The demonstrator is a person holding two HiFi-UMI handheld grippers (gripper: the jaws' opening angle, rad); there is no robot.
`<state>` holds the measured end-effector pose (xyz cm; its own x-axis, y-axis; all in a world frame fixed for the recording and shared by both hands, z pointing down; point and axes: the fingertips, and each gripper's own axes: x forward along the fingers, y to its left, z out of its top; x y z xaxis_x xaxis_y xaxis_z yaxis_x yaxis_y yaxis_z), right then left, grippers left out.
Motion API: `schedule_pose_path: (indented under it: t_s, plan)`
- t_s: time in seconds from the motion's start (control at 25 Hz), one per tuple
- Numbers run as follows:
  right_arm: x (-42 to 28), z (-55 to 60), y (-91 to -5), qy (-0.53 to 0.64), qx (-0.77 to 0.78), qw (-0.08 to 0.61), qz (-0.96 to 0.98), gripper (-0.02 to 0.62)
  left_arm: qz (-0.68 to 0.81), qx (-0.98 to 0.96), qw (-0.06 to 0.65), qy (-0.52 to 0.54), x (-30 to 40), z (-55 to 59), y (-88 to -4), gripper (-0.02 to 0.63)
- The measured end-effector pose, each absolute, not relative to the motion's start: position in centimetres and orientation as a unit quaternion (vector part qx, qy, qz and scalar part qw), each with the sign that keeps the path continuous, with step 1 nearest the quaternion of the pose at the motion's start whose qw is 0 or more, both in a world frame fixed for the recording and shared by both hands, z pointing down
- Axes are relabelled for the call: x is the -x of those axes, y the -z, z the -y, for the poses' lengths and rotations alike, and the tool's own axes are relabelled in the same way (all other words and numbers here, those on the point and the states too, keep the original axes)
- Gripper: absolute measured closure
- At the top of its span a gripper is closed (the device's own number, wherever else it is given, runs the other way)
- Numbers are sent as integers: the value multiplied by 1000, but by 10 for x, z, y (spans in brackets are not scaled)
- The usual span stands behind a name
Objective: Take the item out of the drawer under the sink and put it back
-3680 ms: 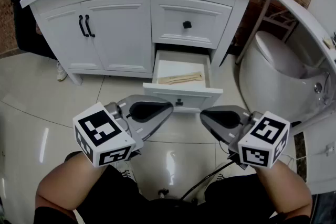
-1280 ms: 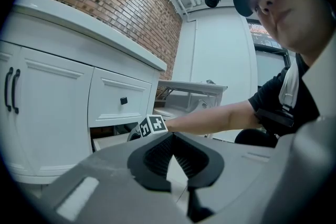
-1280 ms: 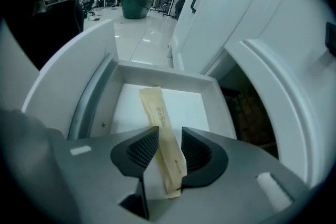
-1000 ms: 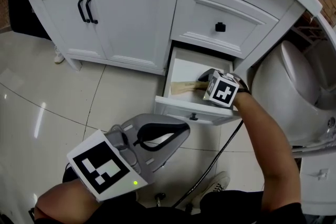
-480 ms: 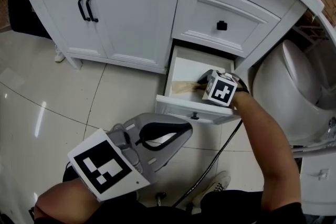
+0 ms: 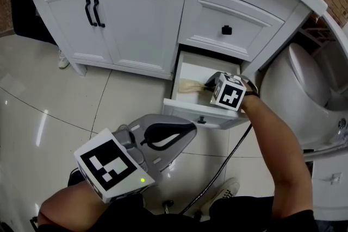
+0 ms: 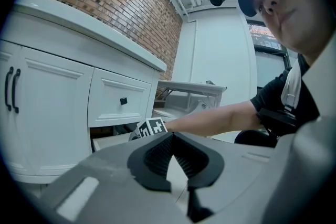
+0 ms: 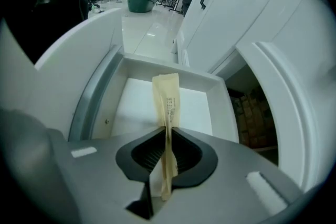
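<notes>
Inside the open drawer (image 8: 152, 65), your right tool (image 8: 167, 131) is closing onto the near end of the tan paper packet (image 8: 167, 94), pinching it; your left tool (image 7: 172, 138) hangs outside, jaws together, empty.

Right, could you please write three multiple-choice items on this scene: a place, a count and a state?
1. Where is the beige packet? A) on the floor B) in the open lower drawer C) on the countertop
2. How many black handles are on the double doors? A) one B) two C) four
3. The upper drawer is: A) shut B) pulled out C) missing
1 B: it lies in that drawer, the right gripper closing its jaws on it. 2 B: two bars side by side. 3 A: its front sits flush.
</notes>
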<state>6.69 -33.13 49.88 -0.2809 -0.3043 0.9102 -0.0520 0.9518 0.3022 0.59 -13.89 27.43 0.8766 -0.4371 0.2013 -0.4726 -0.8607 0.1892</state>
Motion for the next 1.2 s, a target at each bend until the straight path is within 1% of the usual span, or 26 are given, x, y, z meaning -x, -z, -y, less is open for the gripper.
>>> schedule_pose_path:
  t_s: [0.16,0.28,0.6,0.76,1.0,1.2]
  plan:
    - [-70,333,-480,129,-131,594,783,554,242,-960,114,-78,-4,137,-274,601]
    - [-71,333,-457,134,-158,584,785,554,243,-961,108,-79,-2,135,-272,601]
    - [-65,311,-369,158,-232,501,819,554,237,-963,98,-82,-2,125,-270,601]
    - [-63,287,-327,145,-261,432,851,554,243,-962,89,-87,1,124,-271,601]
    - [-69,239,-280,62,-278,302,910,554,261,-958,94,-77,13,130,-267,601]
    - [-79,196,-252,1,-288,211,934,554,258,-960,84,-74,5,124,-263,601]
